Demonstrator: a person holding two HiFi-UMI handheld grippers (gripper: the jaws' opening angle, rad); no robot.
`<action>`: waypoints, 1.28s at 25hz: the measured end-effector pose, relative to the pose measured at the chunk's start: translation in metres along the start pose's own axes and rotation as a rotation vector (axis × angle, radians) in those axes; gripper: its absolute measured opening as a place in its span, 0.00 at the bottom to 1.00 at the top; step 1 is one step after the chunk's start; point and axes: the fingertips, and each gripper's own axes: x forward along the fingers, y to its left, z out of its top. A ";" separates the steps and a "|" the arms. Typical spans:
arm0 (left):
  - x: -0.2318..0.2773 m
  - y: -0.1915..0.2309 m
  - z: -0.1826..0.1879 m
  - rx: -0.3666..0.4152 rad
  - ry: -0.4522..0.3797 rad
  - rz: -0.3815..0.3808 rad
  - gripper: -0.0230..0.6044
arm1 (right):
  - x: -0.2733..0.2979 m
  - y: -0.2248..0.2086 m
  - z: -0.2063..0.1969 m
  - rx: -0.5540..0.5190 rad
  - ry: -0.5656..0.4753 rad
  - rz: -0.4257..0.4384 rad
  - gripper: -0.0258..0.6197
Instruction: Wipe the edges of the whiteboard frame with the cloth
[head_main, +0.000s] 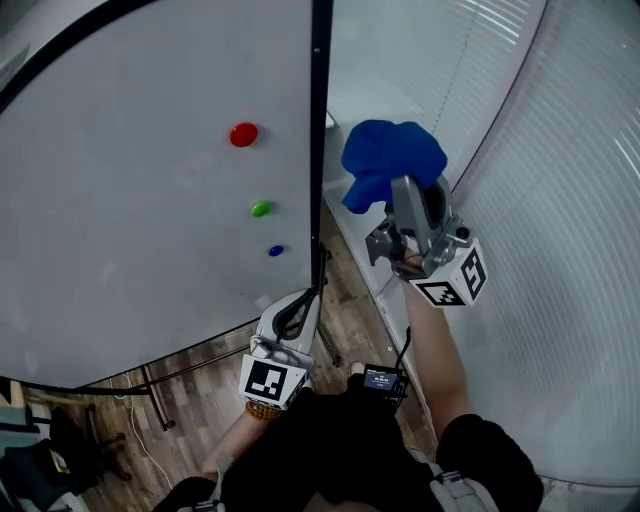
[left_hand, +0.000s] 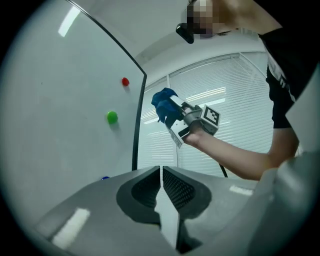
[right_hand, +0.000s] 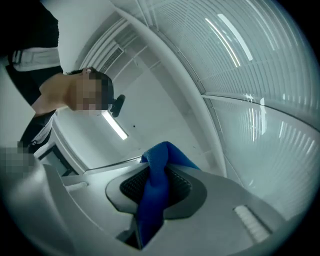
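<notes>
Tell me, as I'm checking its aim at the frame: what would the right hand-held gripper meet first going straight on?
Not the frame. Past the cloth it grips, the right hand-held gripper faces a white window post, probably the first thing in line; depth is unclear.

The whiteboard (head_main: 120, 180) has a black frame (head_main: 320, 120). Three small magnets sit on its white surface near the right edge: a red magnet (head_main: 243, 134), a green magnet (head_main: 260, 209) lower down, and a blue magnet (head_main: 276, 251) nearest the wooden floor (head_main: 210, 400). The stand legs (head_main: 150, 395) rest on that floor.
</notes>
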 end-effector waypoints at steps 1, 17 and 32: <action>0.013 0.002 0.001 0.000 0.006 0.025 0.04 | 0.008 -0.018 0.001 0.032 -0.025 0.020 0.18; 0.062 0.008 -0.014 0.040 0.019 0.287 0.04 | 0.083 -0.082 -0.001 0.215 0.009 0.281 0.18; 0.067 -0.005 -0.003 0.078 -0.070 0.193 0.04 | 0.112 -0.073 0.013 0.363 -0.028 0.360 0.21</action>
